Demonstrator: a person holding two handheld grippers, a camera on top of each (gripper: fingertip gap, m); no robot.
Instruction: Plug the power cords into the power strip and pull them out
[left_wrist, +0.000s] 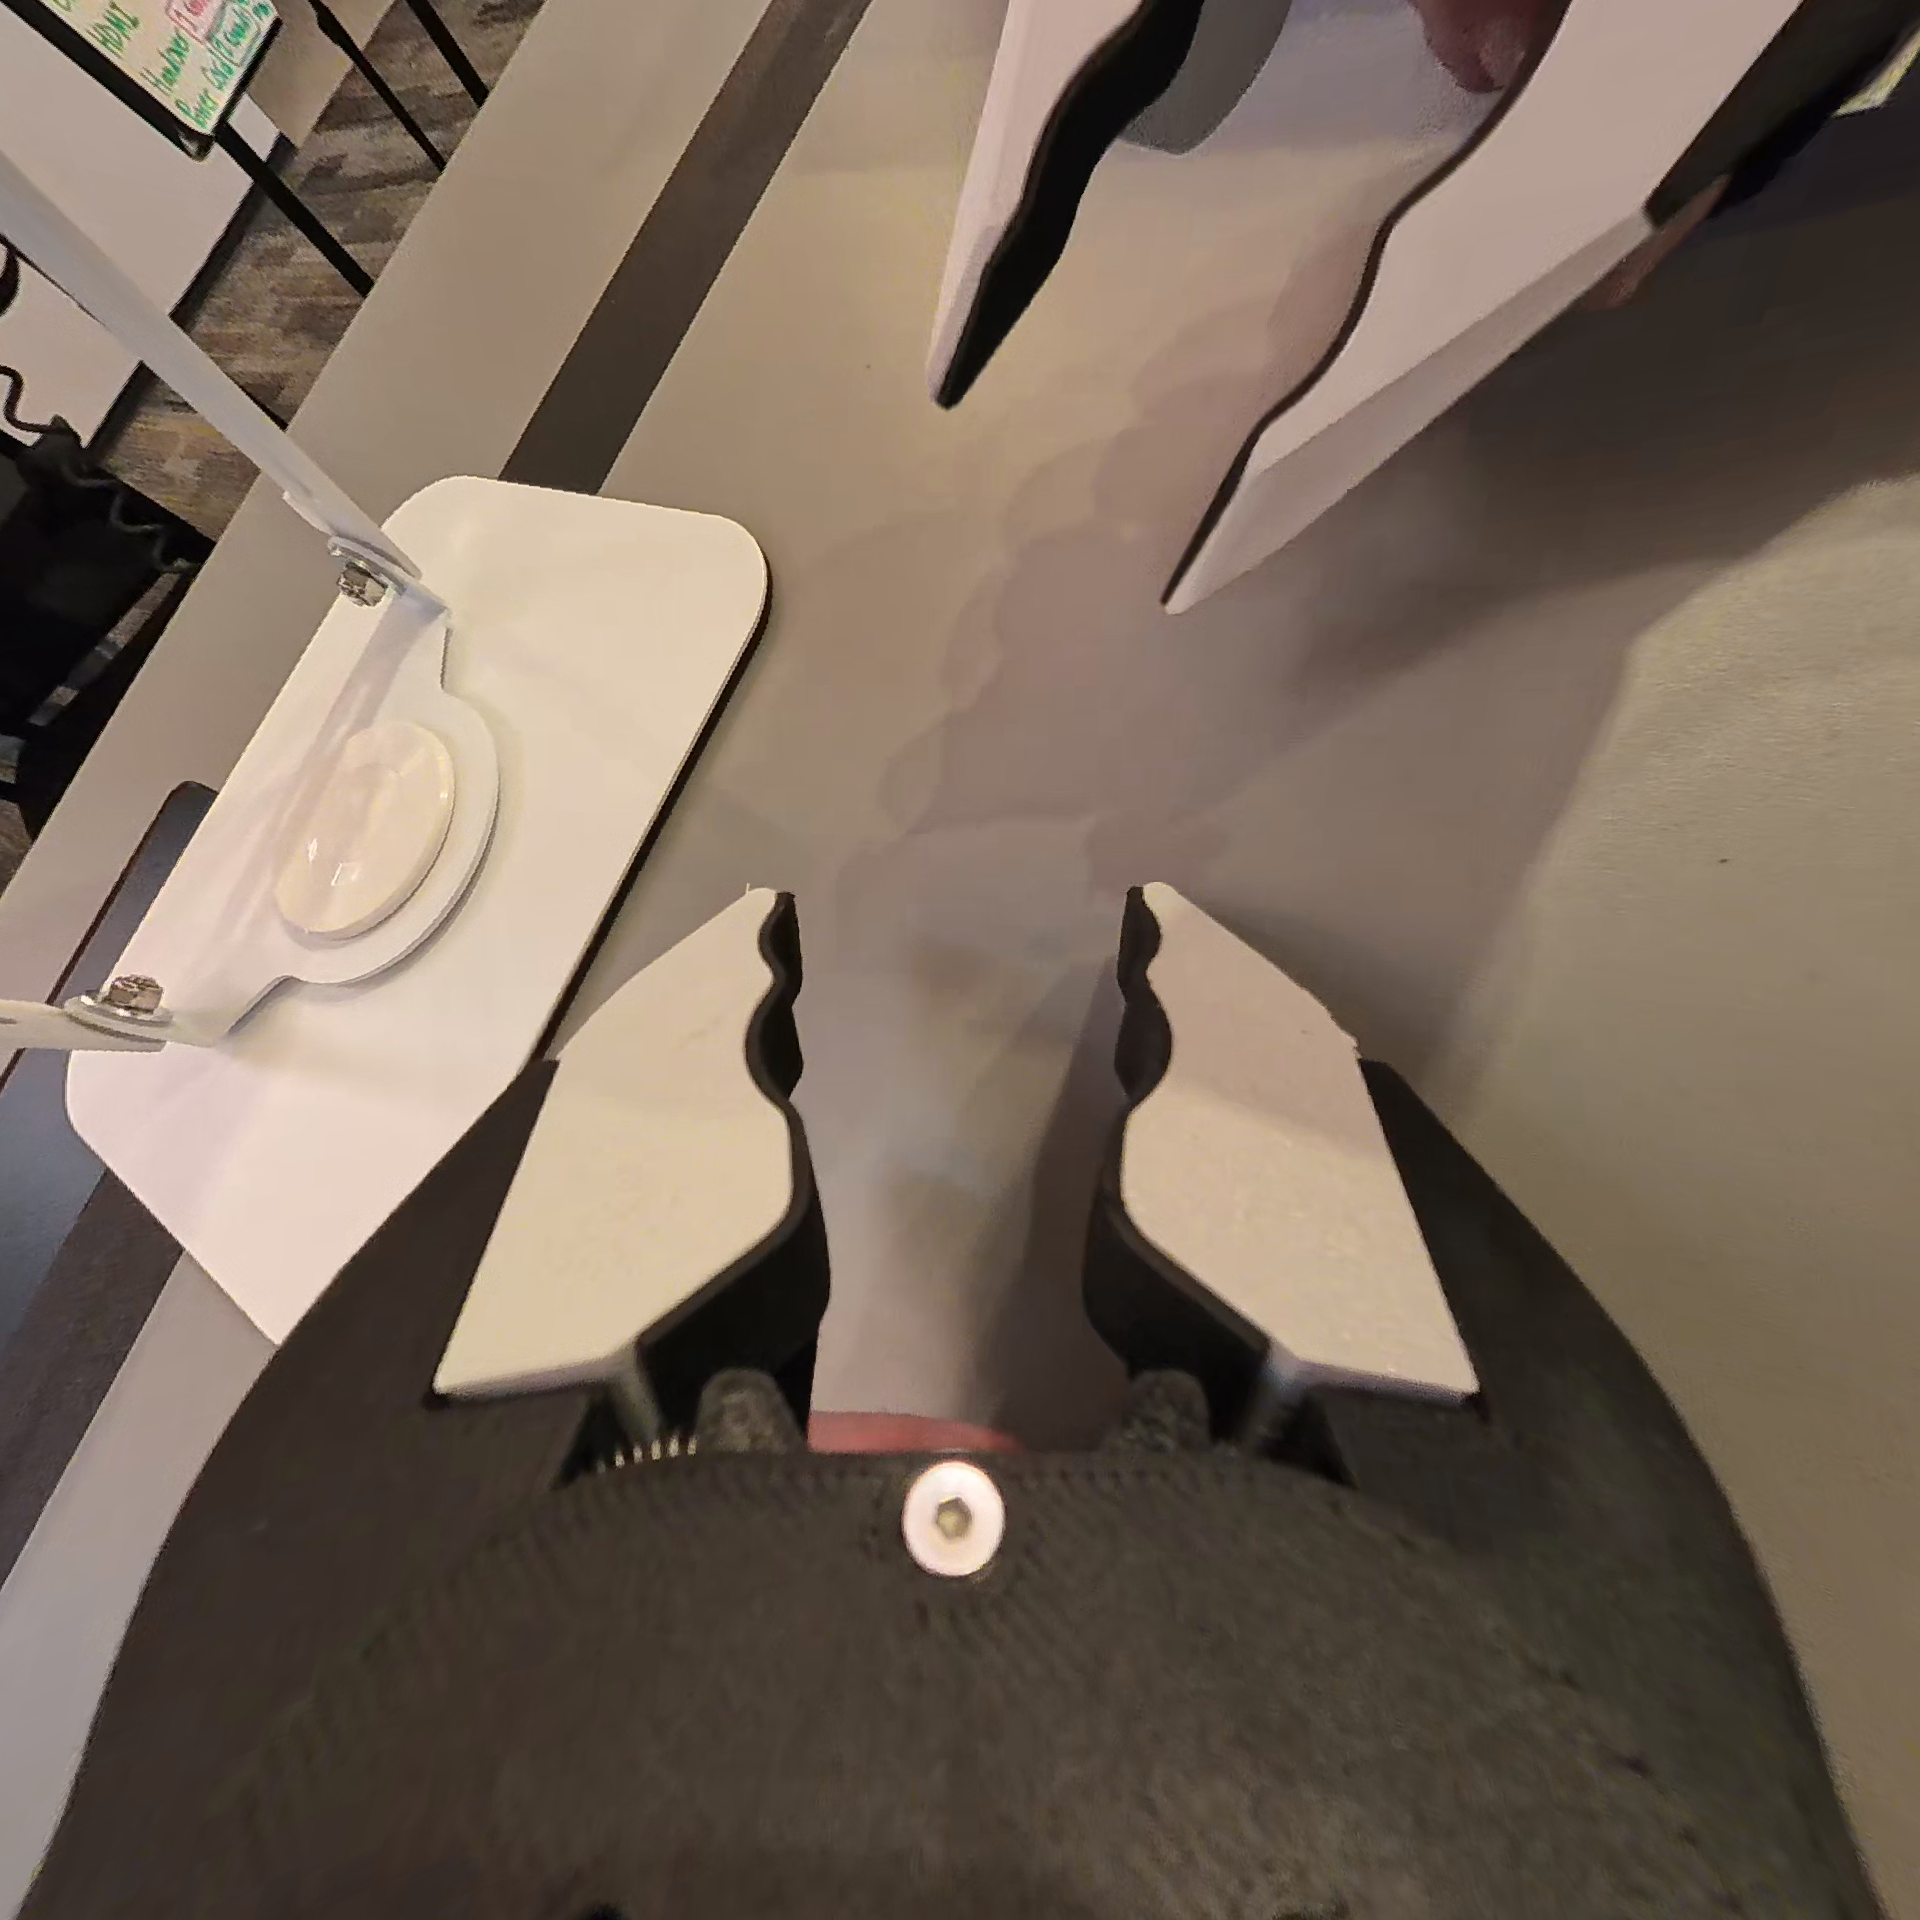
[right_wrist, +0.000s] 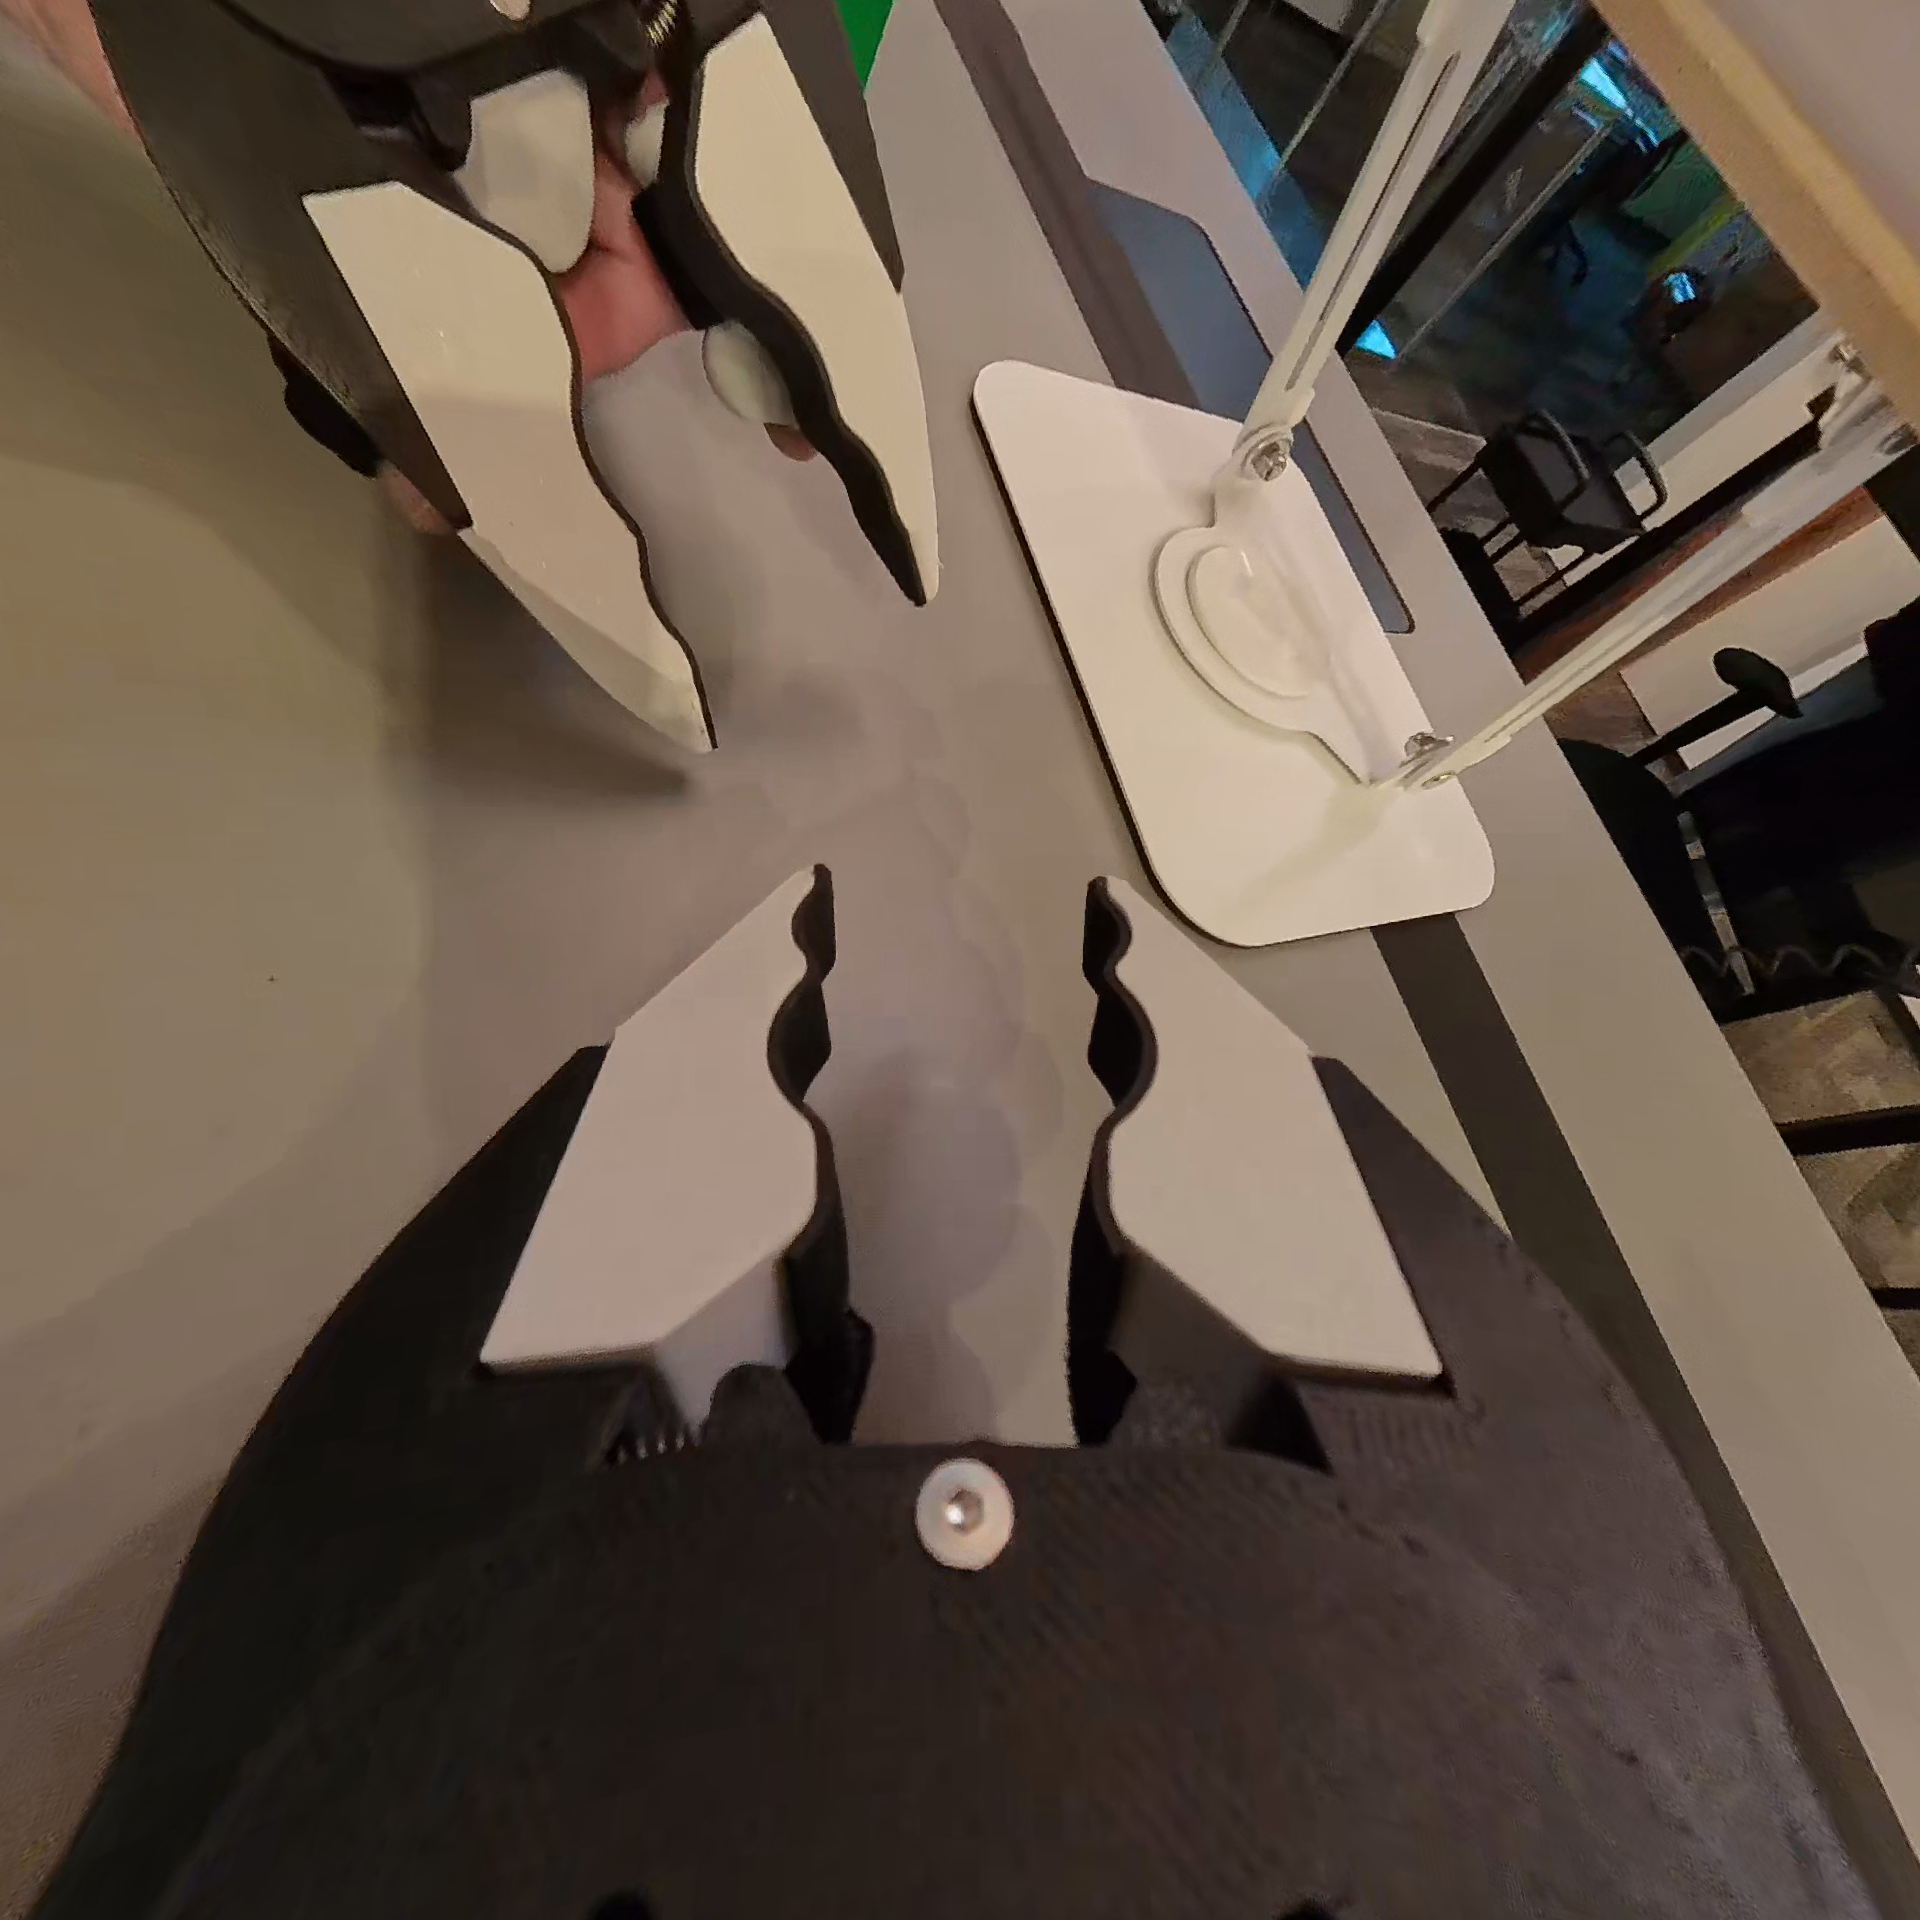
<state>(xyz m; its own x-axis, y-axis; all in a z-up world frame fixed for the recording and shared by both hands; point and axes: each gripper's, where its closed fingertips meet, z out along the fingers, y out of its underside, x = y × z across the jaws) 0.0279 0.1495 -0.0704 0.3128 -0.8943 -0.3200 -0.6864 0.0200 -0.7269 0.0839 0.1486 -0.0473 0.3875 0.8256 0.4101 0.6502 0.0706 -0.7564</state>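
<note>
No power strip and no power cord shows in either view. My left gripper (left_wrist: 961, 899) is open and empty above the grey table (left_wrist: 1558, 935). My right gripper (right_wrist: 956, 883) is open and empty too. The two grippers point at each other, tips a short way apart. The right gripper shows at the top of the left wrist view (left_wrist: 1060, 499). The left gripper shows at the top left of the right wrist view (right_wrist: 810, 665). Only bare table lies between the fingers.
A white flat stand base (left_wrist: 436, 883) with thin white struts bolted to it sits at the table's edge; it shows in the right wrist view (right_wrist: 1226, 665) as well. Beyond the edge are carpet, dark chairs and a whiteboard (left_wrist: 197, 62). Spacing between my two grippers at the tips: around 7 cm.
</note>
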